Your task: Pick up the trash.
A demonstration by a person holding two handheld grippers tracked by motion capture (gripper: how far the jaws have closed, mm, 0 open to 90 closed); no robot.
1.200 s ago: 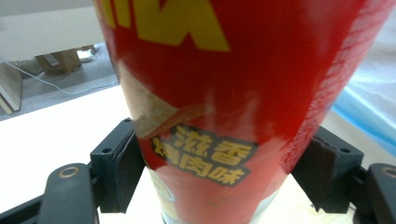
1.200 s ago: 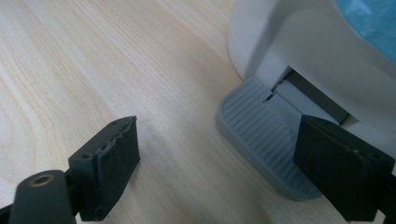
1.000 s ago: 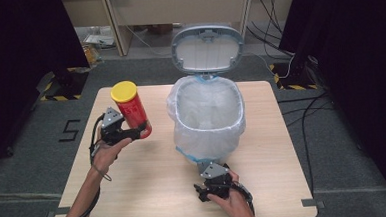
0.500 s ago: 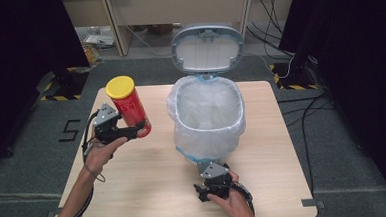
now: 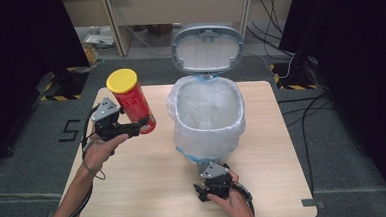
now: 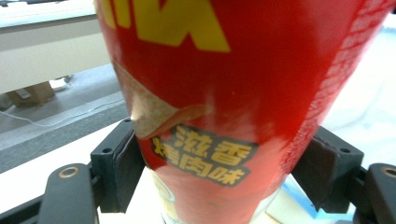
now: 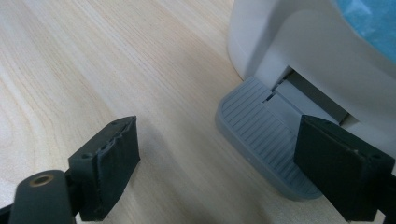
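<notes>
Table [image 5: 136, 201] carries pedal bin [image 5: 209, 120], bag-lined, lid up, centre-far. Red crisp can [image 5: 130, 101] with yellow cap, tilted, held off the table left of the bin. Left gripper [image 5: 141, 125] clamped on can's lower body. Right gripper [image 5: 201, 192] near edge, jaws spread, empty, by pedal [image 7: 261, 135]. Advice: clear the rim before moving right, release over the opening; avoid snagging the liner.

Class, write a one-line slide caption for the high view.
Left gripper lifts a red canister beside the open lined bin; right gripper rests near its pedal.
</notes>
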